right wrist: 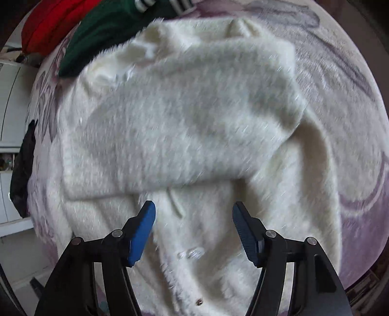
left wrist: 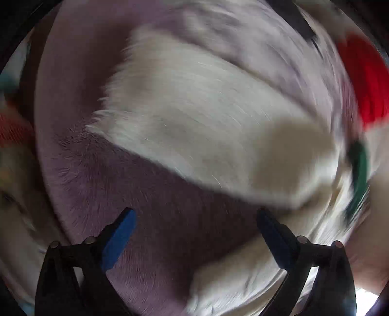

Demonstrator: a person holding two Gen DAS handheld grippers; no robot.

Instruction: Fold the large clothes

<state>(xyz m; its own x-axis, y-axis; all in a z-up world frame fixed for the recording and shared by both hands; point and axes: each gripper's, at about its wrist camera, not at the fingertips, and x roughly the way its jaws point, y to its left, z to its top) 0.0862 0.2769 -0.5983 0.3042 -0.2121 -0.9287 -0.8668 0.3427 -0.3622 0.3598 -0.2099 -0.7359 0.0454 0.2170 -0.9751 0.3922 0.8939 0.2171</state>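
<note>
Lilac patterned blanket (right wrist: 345, 102) under everything, running past the frame edge on all sides; leaf-like print only partly readable. Same blanket in left wrist view (left wrist: 155, 218), smeared by heavy motion blur.

White fuzzy garment (right wrist: 184, 121) spread on the blanket ahead of and beneath the right gripper (right wrist: 194, 231); one part folded over across the body, fold edge just ahead of the fingertips. Hem cut off by the gripper body at frame bottom. Small clear buttons near the jaws, barely legible; a small metal snap lower down. In left wrist view the same garment (left wrist: 194, 126) ahead and to the right of the left gripper (left wrist: 195, 239), outline blurred, edges hard to place.

Green garment with white stripes (right wrist: 111, 26) far ahead-left of the right jaws, partly tucked under the white one, top cut off. Red cloth (right wrist: 51, 21) beyond it, cropped. Both only colour streaks in the left view: red (left wrist: 364, 80), green (left wrist: 359, 175).

Dark item (right wrist: 23, 167) at far left edge, identity unclear. White furniture (right wrist: 9, 102) behind it, mostly out of frame.

Right jaws spread, nothing between the pads, over white fur. Left jaws spread wide, nothing pinched, over bare blanket; contact with fabric not determinable.
</note>
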